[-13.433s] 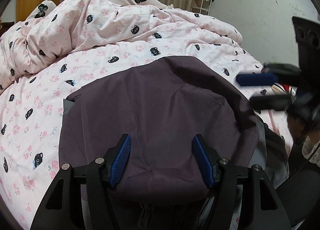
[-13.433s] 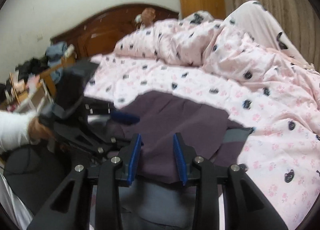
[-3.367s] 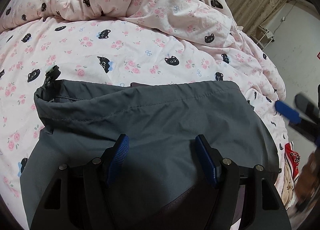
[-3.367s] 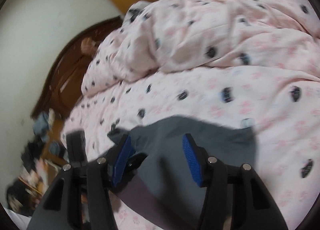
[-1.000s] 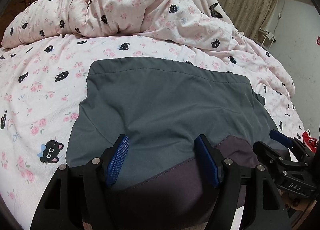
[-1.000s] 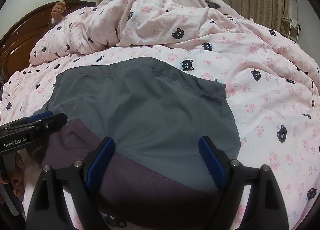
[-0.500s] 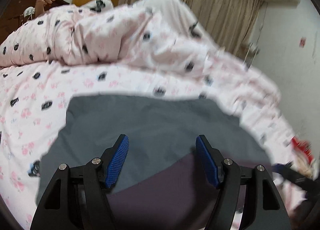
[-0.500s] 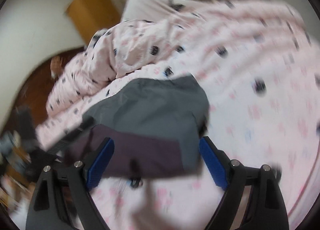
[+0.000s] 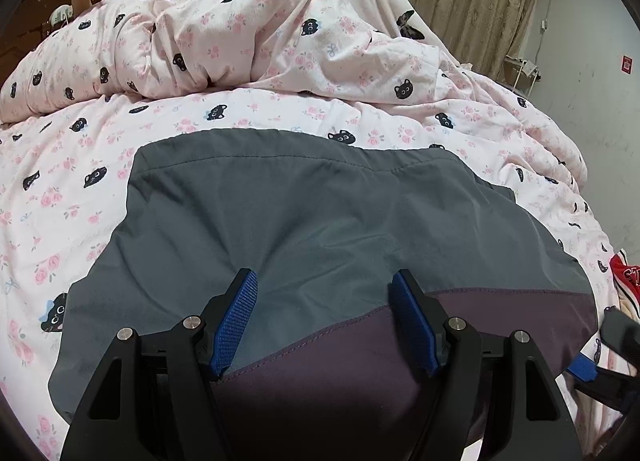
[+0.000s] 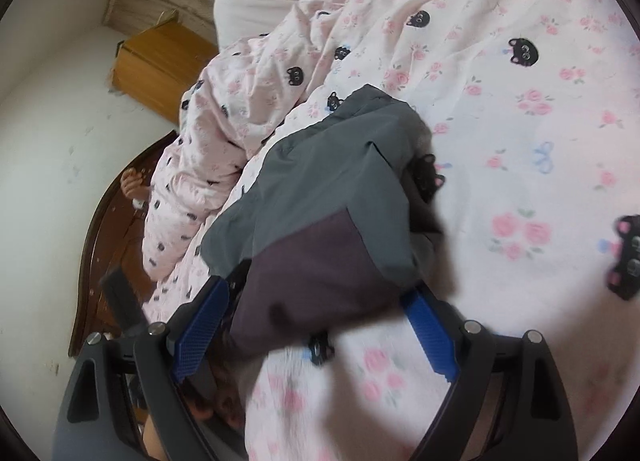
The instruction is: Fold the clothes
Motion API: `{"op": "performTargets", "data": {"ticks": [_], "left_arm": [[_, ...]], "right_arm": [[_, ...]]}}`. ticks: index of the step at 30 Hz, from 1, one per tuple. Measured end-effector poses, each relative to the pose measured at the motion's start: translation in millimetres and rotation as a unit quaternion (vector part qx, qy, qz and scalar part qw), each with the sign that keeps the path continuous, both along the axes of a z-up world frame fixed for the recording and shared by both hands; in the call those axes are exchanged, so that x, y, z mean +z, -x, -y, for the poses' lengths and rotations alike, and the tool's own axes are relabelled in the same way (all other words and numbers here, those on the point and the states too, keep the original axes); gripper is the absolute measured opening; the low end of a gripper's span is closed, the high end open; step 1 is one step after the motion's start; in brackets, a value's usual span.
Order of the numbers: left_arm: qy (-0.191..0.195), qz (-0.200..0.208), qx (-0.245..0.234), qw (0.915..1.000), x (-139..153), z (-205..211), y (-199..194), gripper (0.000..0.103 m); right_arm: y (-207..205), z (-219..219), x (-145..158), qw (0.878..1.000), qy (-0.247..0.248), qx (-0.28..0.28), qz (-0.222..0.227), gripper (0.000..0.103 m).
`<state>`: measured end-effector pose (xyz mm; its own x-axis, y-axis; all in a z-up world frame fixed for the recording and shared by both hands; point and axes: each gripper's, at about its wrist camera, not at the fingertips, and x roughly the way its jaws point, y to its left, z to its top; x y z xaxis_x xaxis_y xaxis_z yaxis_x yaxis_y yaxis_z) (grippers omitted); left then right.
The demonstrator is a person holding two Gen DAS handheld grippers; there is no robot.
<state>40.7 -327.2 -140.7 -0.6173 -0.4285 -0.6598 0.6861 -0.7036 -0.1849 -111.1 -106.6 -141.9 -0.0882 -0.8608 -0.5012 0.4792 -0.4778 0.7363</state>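
A grey and dark purple garment (image 9: 320, 213) lies folded flat on the pink cat-print bed sheet (image 9: 60, 197). My left gripper (image 9: 324, 301) hovers over its near purple part, open, with cloth lying under the gap and the blue pads (image 9: 236, 321) apart from it. In the tilted right wrist view the same garment (image 10: 320, 189) shows its purple corner between the wide-open fingers of my right gripper (image 10: 316, 317); the pads (image 10: 428, 329) do not press on it. The right gripper (image 9: 600, 369) also peeks in at the left view's lower right edge.
A bunched pink duvet (image 9: 248, 33) is heaped behind the garment. A dark wooden headboard (image 10: 100, 245) and an orange wardrobe (image 10: 156, 61) stand beyond it. A red cloth (image 9: 624, 273) lies at the bed's right edge. Bare sheet spreads right of the garment (image 10: 540, 141).
The right wrist view has rolled strongly, and the right gripper has slid to the garment's near corner. The garment keeps its folded shape. The left gripper has shifted only slightly.
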Motion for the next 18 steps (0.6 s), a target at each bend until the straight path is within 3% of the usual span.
{"op": "performTargets", "data": {"ticks": [8,13,18], "left_arm": [[-0.001,-0.003,-0.002,1.0,0,0,-1,0.066],[-0.002,0.003,-0.001,1.0,-1,2,1,0.064],[0.01,-0.026,0.005,0.9996,14,0,-5,0.064]], "right_arm": [[8,33,2,0.998,0.028,-0.042,0.021,0.088],[7,46,17,0.999,0.008,-0.039,-0.02,0.034],[6,44,23,0.998,-0.004,-0.036,-0.042,0.03]]}}
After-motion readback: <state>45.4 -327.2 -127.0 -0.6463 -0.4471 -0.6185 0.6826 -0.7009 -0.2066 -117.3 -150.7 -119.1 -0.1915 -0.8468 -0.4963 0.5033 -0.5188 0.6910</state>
